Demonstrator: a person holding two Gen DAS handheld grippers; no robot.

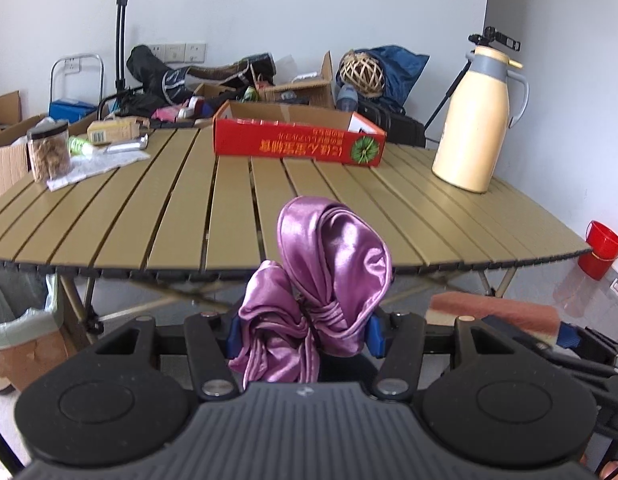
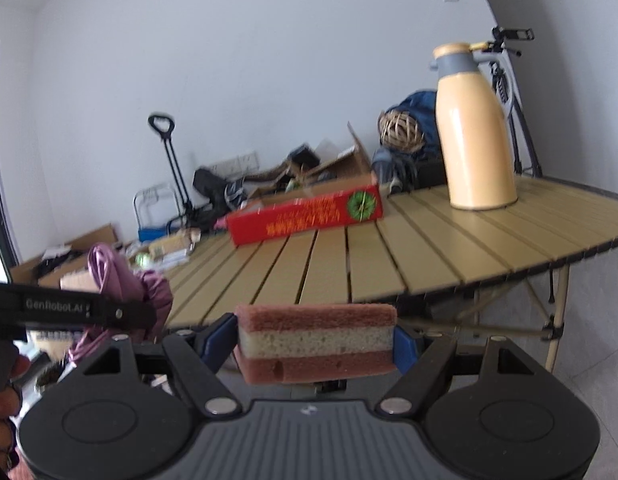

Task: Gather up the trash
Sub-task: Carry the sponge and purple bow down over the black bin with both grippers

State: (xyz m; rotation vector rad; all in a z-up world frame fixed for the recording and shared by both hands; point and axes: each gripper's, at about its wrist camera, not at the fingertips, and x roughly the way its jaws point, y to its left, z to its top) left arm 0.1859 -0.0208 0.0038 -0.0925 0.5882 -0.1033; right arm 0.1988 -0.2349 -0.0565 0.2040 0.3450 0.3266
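Left gripper (image 1: 305,332) pinches a knotted purple cloth (image 1: 329,280); right gripper (image 2: 315,346) clamps a layered sponge (image 2: 315,342) across its ends. Both are off the near edge of the table (image 1: 189,200). A lined bin (image 1: 17,332) stands low on the left. Judgement: carry both over the bin, keep the squeeze firm, release only above the liner; the cloth's loose tails could snag.
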